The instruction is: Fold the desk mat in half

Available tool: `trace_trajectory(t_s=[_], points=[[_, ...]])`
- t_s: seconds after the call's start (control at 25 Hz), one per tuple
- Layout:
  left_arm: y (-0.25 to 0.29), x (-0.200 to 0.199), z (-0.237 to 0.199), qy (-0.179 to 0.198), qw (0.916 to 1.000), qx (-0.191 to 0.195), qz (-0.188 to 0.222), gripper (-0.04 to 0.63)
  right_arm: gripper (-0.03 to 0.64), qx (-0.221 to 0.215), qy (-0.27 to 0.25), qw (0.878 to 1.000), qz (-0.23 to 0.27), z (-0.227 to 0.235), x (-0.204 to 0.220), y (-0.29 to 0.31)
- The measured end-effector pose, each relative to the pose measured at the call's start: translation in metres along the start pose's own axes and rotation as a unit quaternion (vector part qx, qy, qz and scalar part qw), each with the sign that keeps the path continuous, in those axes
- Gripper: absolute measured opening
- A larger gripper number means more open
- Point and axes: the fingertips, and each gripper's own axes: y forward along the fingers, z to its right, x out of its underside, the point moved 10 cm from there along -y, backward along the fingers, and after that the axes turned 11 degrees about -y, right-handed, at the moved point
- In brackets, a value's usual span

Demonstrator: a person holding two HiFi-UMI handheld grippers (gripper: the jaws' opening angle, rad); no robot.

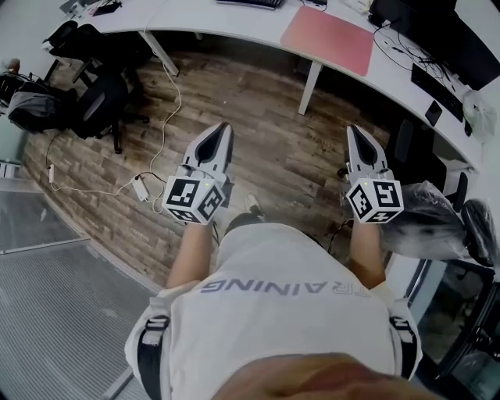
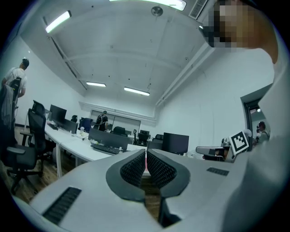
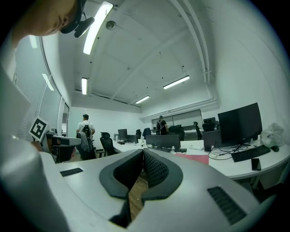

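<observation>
The pink desk mat (image 1: 328, 39) lies flat on the white desk (image 1: 234, 23) ahead of me; in the right gripper view the mat (image 3: 192, 158) shows just right of the jaws. Both grippers hang level over the wooden floor, well short of the desk. My left gripper (image 1: 225, 126) points at the desk's middle, its jaws closed tip to tip on nothing (image 2: 145, 156). My right gripper (image 1: 355, 129) points toward the mat, also shut and empty (image 3: 143, 154). Neither touches the mat.
A white desk leg (image 1: 311, 86) stands between the grippers and the mat. A keyboard (image 1: 250, 3) lies left of the mat and monitors (image 1: 437, 39) stand to its right. Black office chairs (image 1: 101, 101) are at left, a cable with an adapter (image 1: 141, 187) lies on the floor, and people stand far back (image 3: 85, 124).
</observation>
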Motion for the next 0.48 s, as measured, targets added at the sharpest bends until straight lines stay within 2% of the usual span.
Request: trace_trajectory(t_s=[0.2,0.48], points=[[0.021,-0.019,-0.040,-0.006,1.0000,0.006,-0.002,0.038,0.025,0.002,-0.004,1.000,-0.001,-0.006,-0.011,0.052],[0.026,-0.040,-0.098,-0.012,0.9999,0.003,-0.004,0.038,0.025,-0.009,-0.010,1.000,-0.005,-0.037,-0.014,0.112]])
